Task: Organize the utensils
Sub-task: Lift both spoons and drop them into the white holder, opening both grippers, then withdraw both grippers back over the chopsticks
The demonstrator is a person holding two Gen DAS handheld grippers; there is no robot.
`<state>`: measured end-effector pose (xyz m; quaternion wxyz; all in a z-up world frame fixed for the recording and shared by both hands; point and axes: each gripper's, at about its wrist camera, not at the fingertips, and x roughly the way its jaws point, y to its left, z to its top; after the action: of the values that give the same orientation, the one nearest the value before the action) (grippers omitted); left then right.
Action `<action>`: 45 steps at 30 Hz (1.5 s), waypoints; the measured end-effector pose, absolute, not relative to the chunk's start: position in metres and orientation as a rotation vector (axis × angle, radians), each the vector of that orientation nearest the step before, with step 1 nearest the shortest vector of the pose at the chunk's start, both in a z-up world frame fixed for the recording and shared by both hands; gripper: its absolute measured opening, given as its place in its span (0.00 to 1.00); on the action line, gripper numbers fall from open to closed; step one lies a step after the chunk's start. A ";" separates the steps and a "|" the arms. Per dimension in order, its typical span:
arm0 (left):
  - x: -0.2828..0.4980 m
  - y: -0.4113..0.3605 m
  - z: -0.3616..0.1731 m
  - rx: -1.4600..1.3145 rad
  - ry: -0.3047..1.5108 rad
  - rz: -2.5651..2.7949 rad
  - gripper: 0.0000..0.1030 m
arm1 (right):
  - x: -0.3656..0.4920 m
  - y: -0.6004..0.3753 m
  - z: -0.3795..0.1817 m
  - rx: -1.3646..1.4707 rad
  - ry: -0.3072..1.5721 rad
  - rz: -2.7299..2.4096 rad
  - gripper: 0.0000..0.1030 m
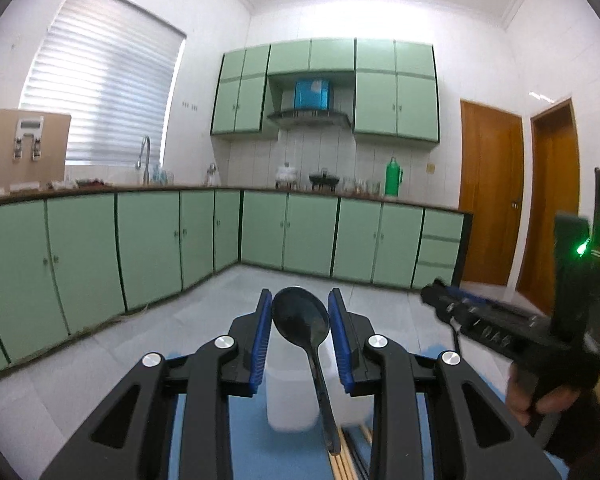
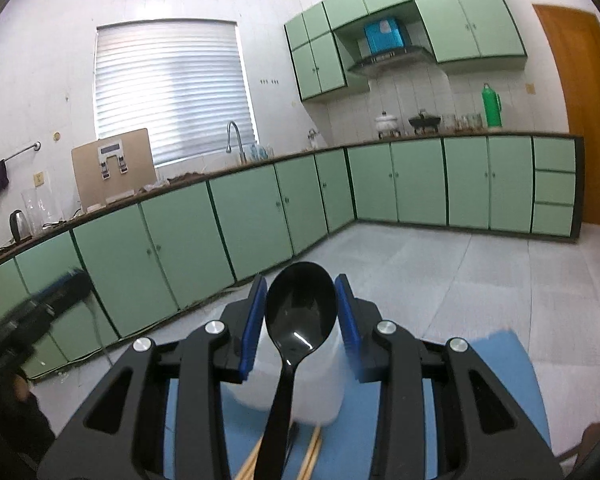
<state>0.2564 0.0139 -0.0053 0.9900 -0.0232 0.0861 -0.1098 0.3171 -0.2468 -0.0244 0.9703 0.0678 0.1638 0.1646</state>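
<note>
The left gripper (image 1: 300,334) stands with its blue-padded fingers (image 1: 260,344) spread wide apart, and a black spoon (image 1: 302,320) shows in the gap between them without either pad closing on it. From this view the spoon's long axis runs nearly straight away from the camera, bowl at the far, upper end and handle slanting down toward the lower right, where it ends over a bundle of wooden chopsticks (image 1: 346,456) lying on a blue mat (image 1: 252,440). Behind the handle stands a white translucent container (image 1: 292,396) on the same mat. The right gripper (image 2: 301,320) is likewise spread open, its blue pads (image 2: 254,324) flanking the same spoon (image 2: 300,308) on either side; whether a pad touches the bowl's edge cannot be told. In the right wrist view the bowl points up and away, its hollow facing the camera, and the handle drops toward the lower left across the container (image 2: 296,384), with chopsticks (image 2: 312,456) beside it on the mat (image 2: 500,364). What supports the spoon cannot be made out. The right gripper (image 1: 444,300) also appears blurred at the right edge of the left wrist view, held in a hand (image 1: 540,396). Green kitchen cabinets (image 1: 160,236) and a tiled floor (image 2: 440,272) fill the background.
</note>
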 end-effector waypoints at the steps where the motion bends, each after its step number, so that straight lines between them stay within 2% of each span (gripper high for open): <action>1: 0.259 0.013 0.001 -0.046 0.158 -0.221 0.27 | 0.324 -0.246 -0.020 0.144 0.318 0.335 0.33; 9: 0.303 0.003 0.032 -0.040 0.062 -0.224 0.27 | 0.376 -0.238 -0.004 0.144 0.227 0.304 0.33; 16: 0.353 -0.004 -0.005 -0.029 0.152 -0.228 0.27 | 0.421 -0.234 -0.041 0.142 0.285 0.233 0.33; 22: 0.375 0.001 -0.040 -0.045 0.277 -0.237 0.28 | 0.420 -0.236 -0.065 0.157 0.357 0.243 0.35; 24: 0.376 0.003 -0.042 -0.050 0.287 -0.233 0.36 | 0.417 -0.238 -0.066 0.174 0.373 0.242 0.42; 26: 0.372 0.005 -0.041 -0.048 0.285 -0.223 0.41 | 0.412 -0.242 -0.064 0.187 0.381 0.238 0.42; 29: 0.362 0.007 -0.036 -0.041 0.283 -0.215 0.47 | 0.400 -0.248 -0.058 0.207 0.395 0.234 0.48; 31: 0.350 0.008 -0.034 -0.033 0.294 -0.209 0.52 | 0.387 -0.252 -0.054 0.211 0.403 0.224 0.62; 36: 0.310 0.009 -0.042 0.007 0.372 -0.201 0.68 | 0.339 -0.261 -0.057 0.201 0.480 0.195 0.84; 39: 0.284 0.008 -0.059 0.001 0.457 -0.210 0.75 | 0.305 -0.263 -0.069 0.192 0.546 0.182 0.87; 45: 0.229 -0.005 -0.106 0.058 0.613 -0.224 0.81 | 0.238 -0.254 -0.107 0.129 0.702 0.176 0.88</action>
<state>0.2289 -0.0046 -0.1060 0.9468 0.0287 0.3012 -0.1099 0.2385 -0.2539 -0.1067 0.9332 0.0630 0.3433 0.0859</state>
